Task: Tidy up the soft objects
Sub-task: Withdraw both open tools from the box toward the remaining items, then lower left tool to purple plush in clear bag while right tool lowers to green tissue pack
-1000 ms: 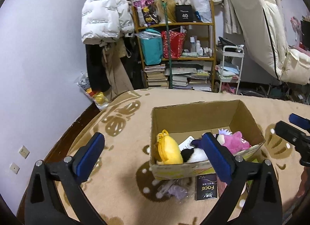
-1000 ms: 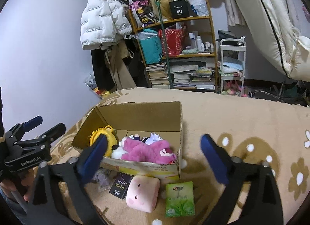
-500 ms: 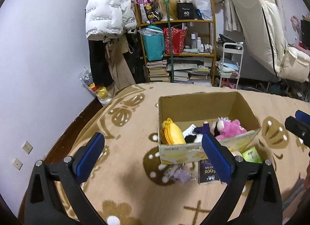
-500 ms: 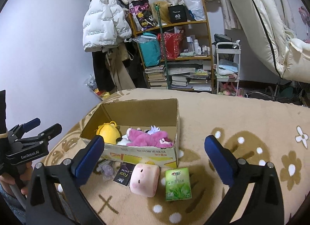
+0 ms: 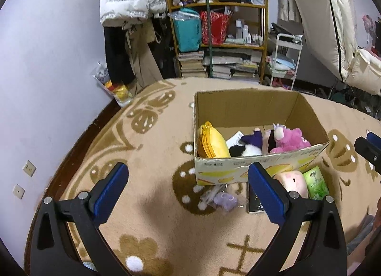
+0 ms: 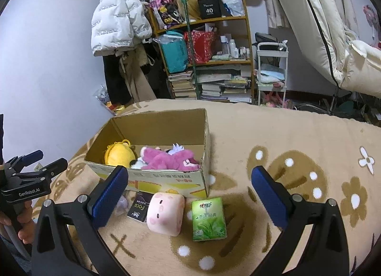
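Both tools hang with fingers spread wide and empty: the left gripper (image 5: pixel 185 188) and the right gripper (image 6: pixel 189 188), over a beige patterned rug (image 6: pixel 297 138). Just ahead, against the near wall of the cardboard box (image 6: pixel 166 177), lie a pink square plush (image 6: pixel 165 214), a green tissue pack (image 6: pixel 209 219), a black packet (image 6: pixel 140 209) and a small purple toy in a clear wrapper (image 5: pixel 225 198). Inside the box sit a yellow plush (image 6: pixel 117 155) and a pink plush (image 6: pixel 167 159). Beyond the rug's far edge stands a crowded shelf (image 6: pixel 214 61).
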`<action>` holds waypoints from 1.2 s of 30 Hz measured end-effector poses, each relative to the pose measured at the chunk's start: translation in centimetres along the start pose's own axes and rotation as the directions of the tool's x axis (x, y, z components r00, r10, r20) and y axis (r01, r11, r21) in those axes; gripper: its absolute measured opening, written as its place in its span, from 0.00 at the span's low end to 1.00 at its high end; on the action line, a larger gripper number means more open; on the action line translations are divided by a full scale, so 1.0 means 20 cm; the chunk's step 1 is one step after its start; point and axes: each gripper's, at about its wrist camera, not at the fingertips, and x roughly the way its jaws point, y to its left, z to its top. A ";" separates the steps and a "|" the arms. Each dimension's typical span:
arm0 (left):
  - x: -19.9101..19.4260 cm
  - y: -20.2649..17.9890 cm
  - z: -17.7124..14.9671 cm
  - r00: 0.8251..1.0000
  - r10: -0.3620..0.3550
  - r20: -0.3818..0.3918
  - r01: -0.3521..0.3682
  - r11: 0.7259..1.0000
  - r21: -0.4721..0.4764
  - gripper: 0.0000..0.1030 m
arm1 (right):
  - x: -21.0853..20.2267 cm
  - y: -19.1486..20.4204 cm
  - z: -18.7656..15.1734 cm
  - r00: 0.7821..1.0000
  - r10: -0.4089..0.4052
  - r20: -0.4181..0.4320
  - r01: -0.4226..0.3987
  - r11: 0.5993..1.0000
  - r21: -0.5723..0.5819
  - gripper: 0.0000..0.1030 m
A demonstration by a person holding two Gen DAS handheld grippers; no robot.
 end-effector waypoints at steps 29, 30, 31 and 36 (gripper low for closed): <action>0.59 -0.17 -0.13 0.949 -0.031 -0.313 0.052 0.997 0.059 0.97 | 0.49 -0.17 -0.16 0.931 -0.079 -0.356 0.118 0.989 0.091 1.00; 0.60 -0.16 -0.13 0.947 -0.035 -0.318 0.055 0.997 0.054 0.97 | 0.50 -0.17 -0.16 0.928 -0.082 -0.364 0.123 0.988 0.090 1.00; 0.62 -0.16 -0.14 0.945 -0.042 -0.324 0.061 0.997 0.049 0.97 | 0.51 -0.18 -0.17 0.923 -0.086 -0.375 0.128 0.988 0.089 1.00; 0.67 -0.16 -0.16 0.934 -0.071 -0.350 0.086 0.996 0.027 0.97 | 0.56 -0.20 -0.20 0.901 -0.096 -0.423 0.146 0.985 0.087 1.00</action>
